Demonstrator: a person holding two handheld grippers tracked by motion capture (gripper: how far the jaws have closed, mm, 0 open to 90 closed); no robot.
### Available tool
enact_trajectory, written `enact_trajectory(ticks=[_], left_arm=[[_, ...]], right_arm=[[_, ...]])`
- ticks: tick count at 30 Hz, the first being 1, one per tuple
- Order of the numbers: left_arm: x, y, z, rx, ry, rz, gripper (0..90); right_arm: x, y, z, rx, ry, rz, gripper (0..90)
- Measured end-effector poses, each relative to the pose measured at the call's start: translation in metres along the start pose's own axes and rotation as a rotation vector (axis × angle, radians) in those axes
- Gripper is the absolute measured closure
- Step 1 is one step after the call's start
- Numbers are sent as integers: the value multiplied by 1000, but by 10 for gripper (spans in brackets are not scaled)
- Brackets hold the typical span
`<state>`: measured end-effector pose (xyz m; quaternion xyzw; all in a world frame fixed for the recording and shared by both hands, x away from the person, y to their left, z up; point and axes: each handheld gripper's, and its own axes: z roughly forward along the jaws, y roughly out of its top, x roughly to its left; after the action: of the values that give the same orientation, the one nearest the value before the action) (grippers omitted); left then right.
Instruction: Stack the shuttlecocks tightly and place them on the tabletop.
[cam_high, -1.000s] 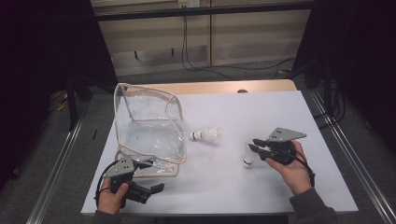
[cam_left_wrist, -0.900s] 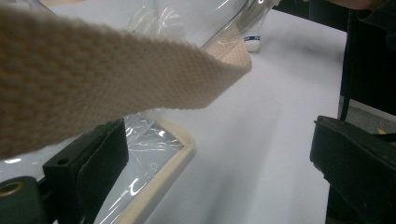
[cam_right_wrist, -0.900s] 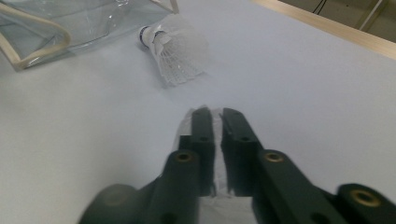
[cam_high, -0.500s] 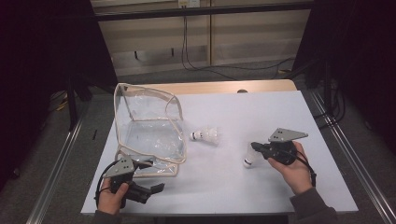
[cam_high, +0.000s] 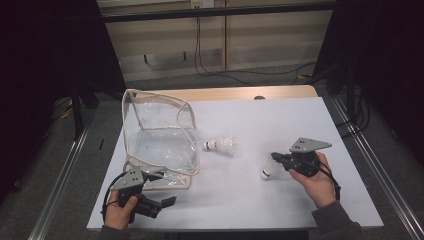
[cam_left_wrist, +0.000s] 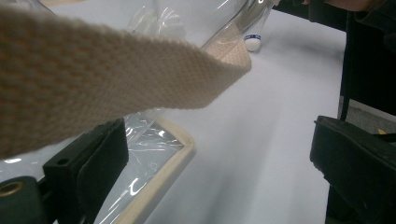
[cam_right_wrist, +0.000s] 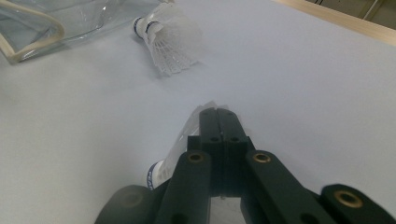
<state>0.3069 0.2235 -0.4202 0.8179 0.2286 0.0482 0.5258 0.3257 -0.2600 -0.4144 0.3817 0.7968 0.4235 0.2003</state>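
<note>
On the desk (cam_high: 280, 210), near its right edge, the right tongs (cam_high: 276, 160) are clamped on a shuttlecock's (cam_high: 269, 169) feathers, its cork pointing down and left towards the clear bag (cam_high: 159, 137). A second shuttlecock (cam_high: 221, 145) lies between them, cork towards the bag, nearer the right hand. The left tongs (cam_high: 167, 201) rest open beside the bag's near corner, gripping nothing.
</note>
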Motion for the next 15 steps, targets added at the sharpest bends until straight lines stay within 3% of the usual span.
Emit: enact_trajectory(ticks=[15], left_arm=[[0,0,0,0,0,-3,44]], right_arm=[[-4,-5,-1,0,6,11,900]])
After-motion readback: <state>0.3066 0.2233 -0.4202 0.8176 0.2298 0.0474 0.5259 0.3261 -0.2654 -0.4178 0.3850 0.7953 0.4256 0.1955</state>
